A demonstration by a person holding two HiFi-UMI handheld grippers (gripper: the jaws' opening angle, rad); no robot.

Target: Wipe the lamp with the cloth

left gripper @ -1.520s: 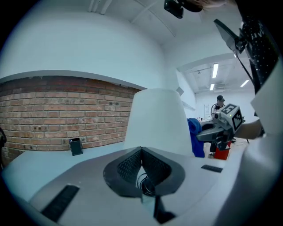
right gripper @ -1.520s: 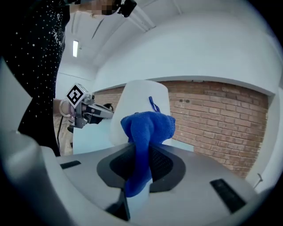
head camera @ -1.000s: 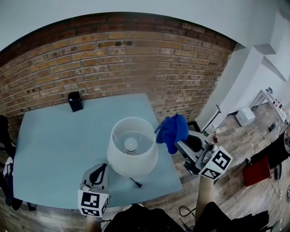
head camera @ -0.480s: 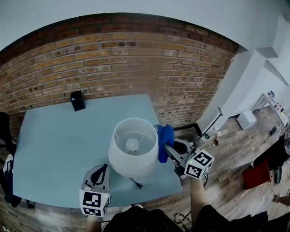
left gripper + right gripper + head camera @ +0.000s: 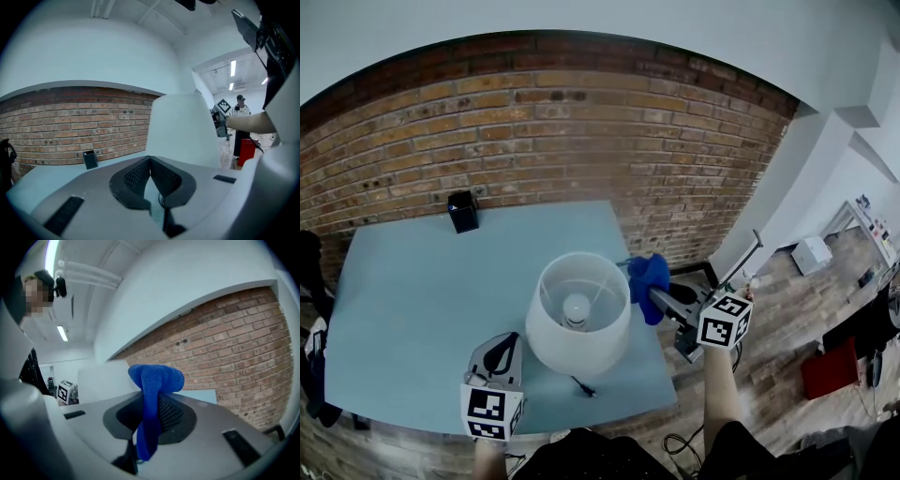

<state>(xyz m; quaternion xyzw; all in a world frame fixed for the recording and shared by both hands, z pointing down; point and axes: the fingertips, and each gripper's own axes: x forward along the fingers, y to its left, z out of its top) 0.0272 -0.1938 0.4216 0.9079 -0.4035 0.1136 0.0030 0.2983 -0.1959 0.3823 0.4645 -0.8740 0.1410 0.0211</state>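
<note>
Head view: the lamp (image 5: 578, 314) stands near the front right corner of the table (image 5: 412, 309). The right gripper (image 5: 657, 298) holds the blue cloth (image 5: 649, 278) just beside the shade's right side. The left gripper (image 5: 504, 349) is at the front edge, left of the lamp.

Left gripper view: the 2 jaws are together with nothing between them, and the lamp (image 5: 183, 129) is directly ahead.

Right gripper view: the jaws are clamped on the cloth (image 5: 152, 399).

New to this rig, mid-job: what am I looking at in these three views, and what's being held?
There is no robot arm: a person holds a two-jaw gripper in each hand. The head view looks down from the person's head, and the other two views ride on the grippers. On the blue table stand a white lamp and a small black box. The right gripper is shut on a blue cloth beside the lampshade. The left gripper is shut, holding nothing, close to the lamp.
</note>
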